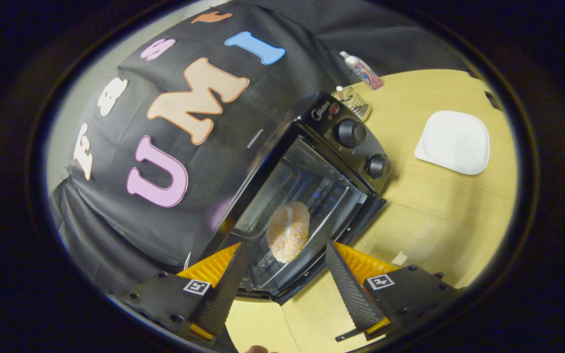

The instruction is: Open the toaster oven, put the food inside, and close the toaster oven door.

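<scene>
Glossy toaster oven (pixel 312 181), seemingly wood-grain table (pixel 434 215)

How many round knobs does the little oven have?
2. One knob sits higher on the toaster oven control panel; the other knob is below it, nearer the open door. The gripper has its jaws open, holding nothing.

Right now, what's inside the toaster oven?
One piece of breaded food lies on the wire rack inside the toaster oven, door down. The tongs are open, empty, just short of it. The cavity's rear stays in shadow.
</scene>
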Tool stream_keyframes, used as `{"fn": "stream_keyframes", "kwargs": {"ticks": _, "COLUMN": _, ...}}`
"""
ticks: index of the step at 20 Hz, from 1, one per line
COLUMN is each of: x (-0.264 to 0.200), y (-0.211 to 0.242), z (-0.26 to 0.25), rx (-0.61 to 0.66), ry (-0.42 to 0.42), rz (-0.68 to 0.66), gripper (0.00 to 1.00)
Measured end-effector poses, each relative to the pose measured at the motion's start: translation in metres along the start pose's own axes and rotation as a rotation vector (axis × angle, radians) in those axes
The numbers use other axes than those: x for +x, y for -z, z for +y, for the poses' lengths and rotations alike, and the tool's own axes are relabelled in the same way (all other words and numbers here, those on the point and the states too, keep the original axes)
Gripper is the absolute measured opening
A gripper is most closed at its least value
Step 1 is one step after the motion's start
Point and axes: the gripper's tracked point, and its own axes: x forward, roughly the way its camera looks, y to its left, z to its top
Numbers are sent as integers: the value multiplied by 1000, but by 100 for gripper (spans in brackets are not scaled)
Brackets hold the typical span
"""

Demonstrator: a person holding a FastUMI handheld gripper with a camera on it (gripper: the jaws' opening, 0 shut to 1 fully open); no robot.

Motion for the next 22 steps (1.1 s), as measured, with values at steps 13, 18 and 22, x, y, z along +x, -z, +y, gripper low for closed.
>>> {"fn": "stream_keyframes", "kwargs": {"ticks": 13, "x": -88, "y": 26, "z": -63, "rx": -468, "ry": 132, "rz": 136, "gripper": 100}}
{"fn": "stream_keyframes", "kwargs": {"ticks": 18, "x": -107, "y": 52, "z": -97, "rx": -616, "ry": 185, "rz": 224, "gripper": 100}}
{"fn": "stream_keyframes", "kwargs": {"ticks": 22, "x": -110, "y": 64, "z": -118, "rx": -715, "ry": 220, "rz": 275, "gripper": 100}}
